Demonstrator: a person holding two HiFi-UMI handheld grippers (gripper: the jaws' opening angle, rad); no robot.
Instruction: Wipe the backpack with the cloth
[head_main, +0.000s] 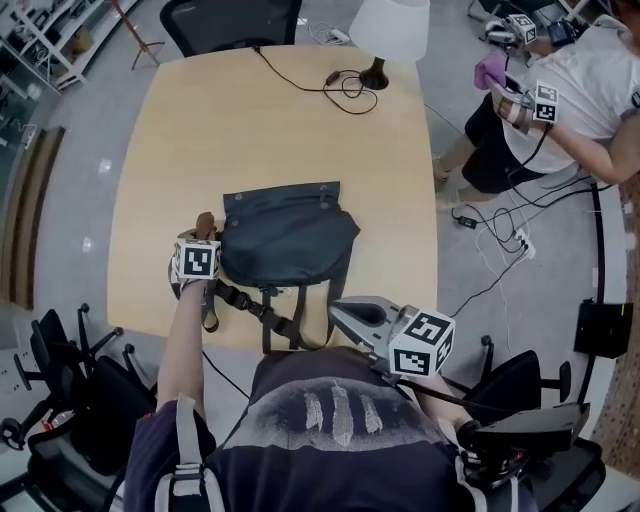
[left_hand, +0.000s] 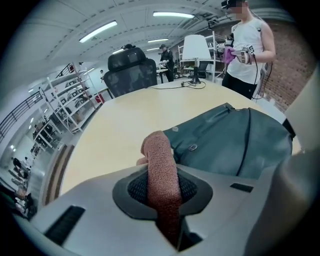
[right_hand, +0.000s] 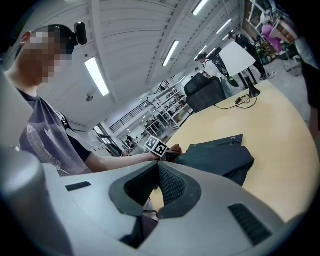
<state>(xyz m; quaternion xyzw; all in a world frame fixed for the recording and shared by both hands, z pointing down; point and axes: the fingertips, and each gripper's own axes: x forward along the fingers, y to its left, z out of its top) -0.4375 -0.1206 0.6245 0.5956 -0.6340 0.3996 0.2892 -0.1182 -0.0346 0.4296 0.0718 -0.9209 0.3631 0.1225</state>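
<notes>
Plainly, the head view alone gives the whole layout: the dark slate backpack (head_main: 290, 235) lies flat on the pale wooden table (head_main: 200, 130), towards its near edge, flap up, its buckled straps (head_main: 265, 310) trailing to that edge; the left gripper (head_main: 207, 235) sits at the bag's left side, and the right gripper (head_main: 355, 312) hovers off the near edge, close to the person's chest. From above only a brown tip of the cloth (head_main: 205, 222) shows; the left gripper view shows it in full, a rust-brown terry cloth (left_hand: 162, 170) folded into a narrow band and pinched between the closed pads of the left gripper (left_hand: 161, 187), its free end poking out just beside the backpack (left_hand: 225, 140), whose flap has two metal snaps. The right gripper view shows the right gripper (right_hand: 159, 185) with its jaws pressed together on nothing; the backpack (right_hand: 220, 157) lies beyond.
</notes>
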